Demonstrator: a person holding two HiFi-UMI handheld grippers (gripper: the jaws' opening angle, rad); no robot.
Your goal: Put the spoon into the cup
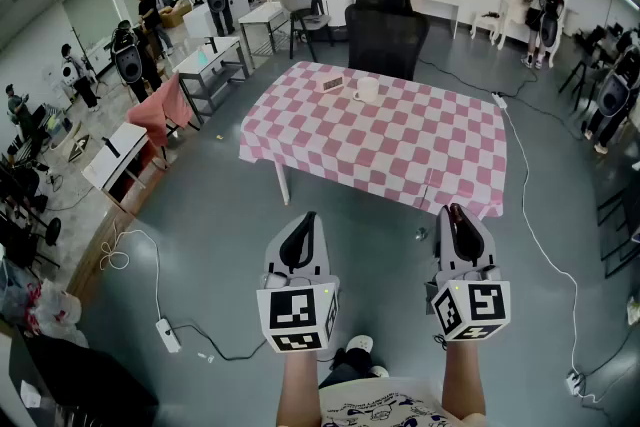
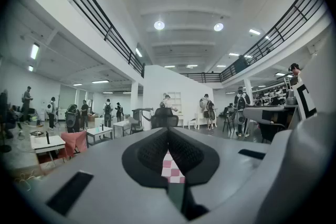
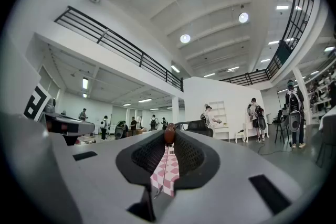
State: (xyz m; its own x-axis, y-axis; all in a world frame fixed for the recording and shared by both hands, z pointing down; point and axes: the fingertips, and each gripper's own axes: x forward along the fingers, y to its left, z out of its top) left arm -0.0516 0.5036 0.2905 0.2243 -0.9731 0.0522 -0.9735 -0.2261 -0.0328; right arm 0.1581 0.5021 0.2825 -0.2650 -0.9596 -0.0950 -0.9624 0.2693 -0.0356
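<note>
A white cup [image 1: 367,90] stands at the far side of a table with a pink-and-white checked cloth [image 1: 420,145], well ahead of both grippers. My right gripper [image 1: 453,211] is held level over the floor before the table's near edge, shut on a brown spoon whose rounded end [image 3: 169,134] shows between the jaw tips in the right gripper view. My left gripper [image 1: 306,218] is level beside it; its jaws meet at the tips [image 2: 168,131] with nothing between them. The checked cloth [image 2: 172,169] shows through the slit behind them.
A small box [image 1: 333,84] lies next to the cup. A black office chair [image 1: 386,30] stands behind the table. Cables [image 1: 545,255] and a power strip [image 1: 168,335] lie on the grey floor. Side tables [image 1: 120,155] and several people stand at the left and back.
</note>
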